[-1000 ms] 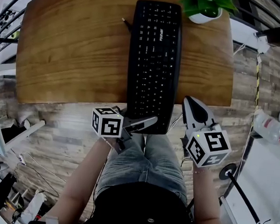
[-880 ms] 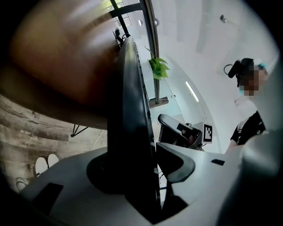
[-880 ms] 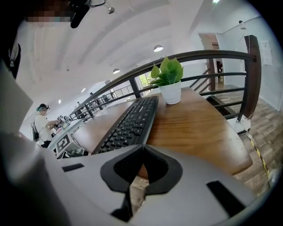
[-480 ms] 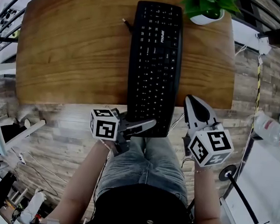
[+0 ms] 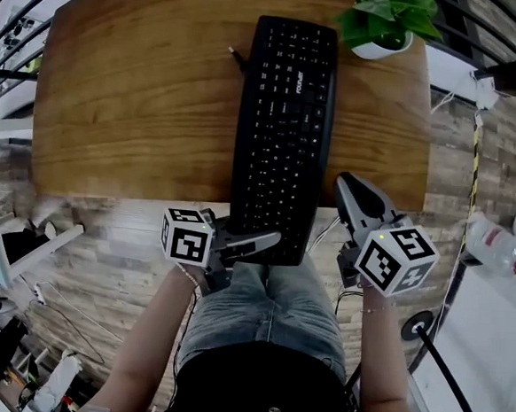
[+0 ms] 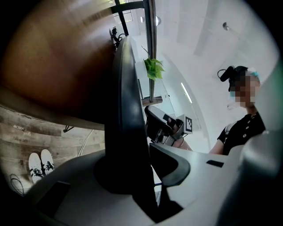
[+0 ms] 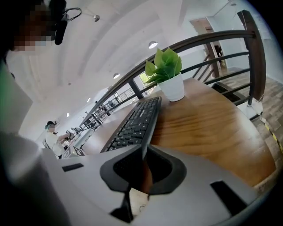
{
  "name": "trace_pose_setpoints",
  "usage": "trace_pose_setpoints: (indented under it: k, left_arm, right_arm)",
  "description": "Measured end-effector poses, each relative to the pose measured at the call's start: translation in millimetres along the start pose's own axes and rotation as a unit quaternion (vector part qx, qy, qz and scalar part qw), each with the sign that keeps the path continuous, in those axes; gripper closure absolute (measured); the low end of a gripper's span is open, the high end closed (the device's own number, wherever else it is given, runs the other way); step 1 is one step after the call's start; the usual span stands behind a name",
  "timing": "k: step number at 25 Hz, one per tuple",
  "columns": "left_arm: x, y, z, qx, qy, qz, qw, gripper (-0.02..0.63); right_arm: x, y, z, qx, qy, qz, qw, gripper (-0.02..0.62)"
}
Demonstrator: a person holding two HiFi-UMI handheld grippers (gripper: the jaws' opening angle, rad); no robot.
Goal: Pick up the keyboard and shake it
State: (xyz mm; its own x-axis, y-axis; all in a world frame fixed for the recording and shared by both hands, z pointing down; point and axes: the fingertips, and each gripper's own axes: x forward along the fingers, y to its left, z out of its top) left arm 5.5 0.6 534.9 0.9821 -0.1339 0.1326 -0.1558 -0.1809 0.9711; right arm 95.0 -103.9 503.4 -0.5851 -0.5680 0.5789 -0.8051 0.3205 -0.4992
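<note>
Black keyboard [image 5: 283, 132], long axis running away across table [image 5: 133, 102], near end overhanging

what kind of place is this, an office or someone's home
Probably an office or shared workspace: a wooden desk with a black keyboard and potted plant, a dark railing beside it, and round ceiling lights overhead.

Keyboard [image 5: 282, 131] lies lengthwise on table [image 5: 133, 102], right of centre, its near end overhanging the table's near edge above the person's legs [image 5: 272, 304]. Potted plant [image 5: 379, 19] at far right corner, just beside keyboard's far end.
</note>
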Motion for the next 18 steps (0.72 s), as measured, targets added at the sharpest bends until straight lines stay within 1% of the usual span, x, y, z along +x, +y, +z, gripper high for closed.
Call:
trace_pose_setpoints:
  k: [2, 3, 4, 5, 8, 11, 14, 16, 18]
  left_arm:
    - [0, -3, 0, -0.005, -0.001, -0.005, 1.0000, 0.485]
    - [0, -4, 1, -0.008, -0.001, -0.007, 0.9999, 0.485]
    - [0, -6, 1, -0.012, -0.001, -0.009, 0.9999, 0.486]
    - [0, -7, 1, -0.016, 0.000, -0.011, 0.9998, 0.488]
    - [-2, -12, 2, -0.029, 0.001, -0.020, 0.9994, 0.488]
    - [-4, -17, 3, -0.038, 0.007, -0.023, 0.9990, 0.489]
    - [-6, -20, 3, -0.036, 0.011, -0.032, 0.9988, 0.489]
    - [-6, -22, 4, -0.037, 0.011, -0.037, 0.9986, 0.489]
    - [-6, -26, 5, -0.053, 0.009, -0.043, 0.9977, 0.489]
  right_arm:
    - [5, -1, 5, 0.012, 0.001, 0.011, 1.000, 0.557]
    - [7, -3, 7, 0.017, 0.001, 0.014, 1.000, 0.534]
    - [10, -4, 10, 0.022, 0.002, 0.018, 1.000, 0.476]
    - [13, -5, 13, 0.028, 0.003, 0.023, 0.999, 0.449]
    - [22, -6, 24, 0.062, 0.001, 0.053, 0.997, 0.398]
    - [33, -6, 33, 0.097, -0.002, 0.083, 0.992, 0.370]
    - [43, -5, 36, 0.103, 0.006, 0.093, 0.990, 0.362]
    - [51, -2, 39, 0.119, 0.011, 0.112, 0.986, 0.357]
    - [59, 1, 42, 0.136, 0.016, 0.136, 0.981, 0.354]
